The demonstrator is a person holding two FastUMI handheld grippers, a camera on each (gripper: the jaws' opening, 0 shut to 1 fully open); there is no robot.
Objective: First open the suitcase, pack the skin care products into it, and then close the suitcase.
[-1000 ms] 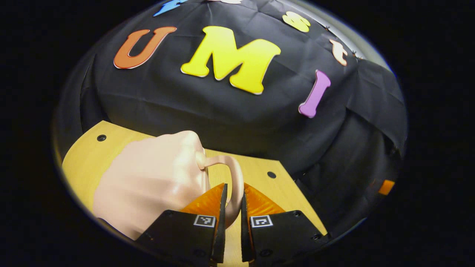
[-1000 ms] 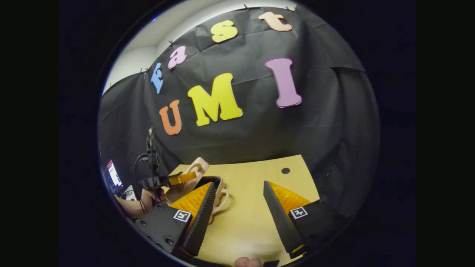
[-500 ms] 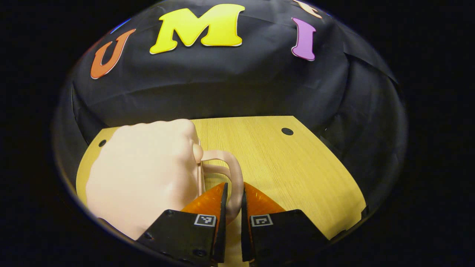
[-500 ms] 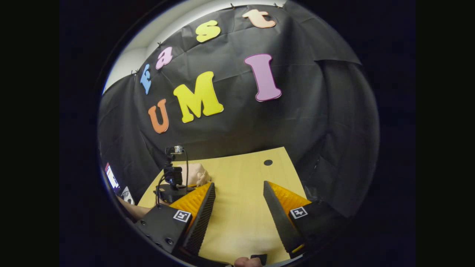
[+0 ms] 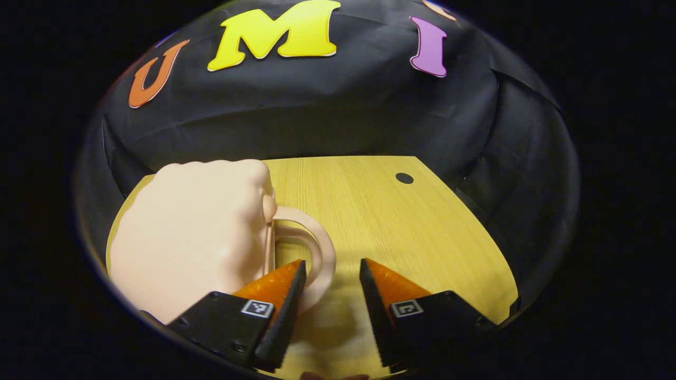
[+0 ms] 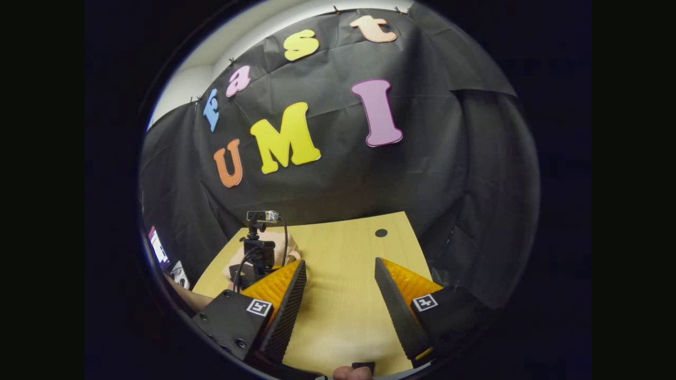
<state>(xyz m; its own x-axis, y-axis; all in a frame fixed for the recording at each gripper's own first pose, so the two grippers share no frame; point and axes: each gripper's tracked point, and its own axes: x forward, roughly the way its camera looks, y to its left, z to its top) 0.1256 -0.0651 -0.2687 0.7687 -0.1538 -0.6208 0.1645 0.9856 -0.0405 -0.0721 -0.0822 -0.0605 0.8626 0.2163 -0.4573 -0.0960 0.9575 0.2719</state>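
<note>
Sitting on the tabletop (image 5: 401,232), the pink suitcase (image 5: 195,237) is lying left of the left claw (image 5: 330,277), whose fingers are spreading wide around its handle (image 5: 317,248), gripping nothing.

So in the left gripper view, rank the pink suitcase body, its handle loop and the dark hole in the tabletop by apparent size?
1. Pink suitcase body, by far the largest, though it sits nearest the camera.
2. Handle loop, clearly smaller.
3. Dark hole, smallest; it lies farther back on the tabletop, which shrinks it.

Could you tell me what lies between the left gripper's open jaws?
In the left gripper view, the left gripper has the suitcase handle beside one jaw, and bare table across the rest of the gap.
</note>
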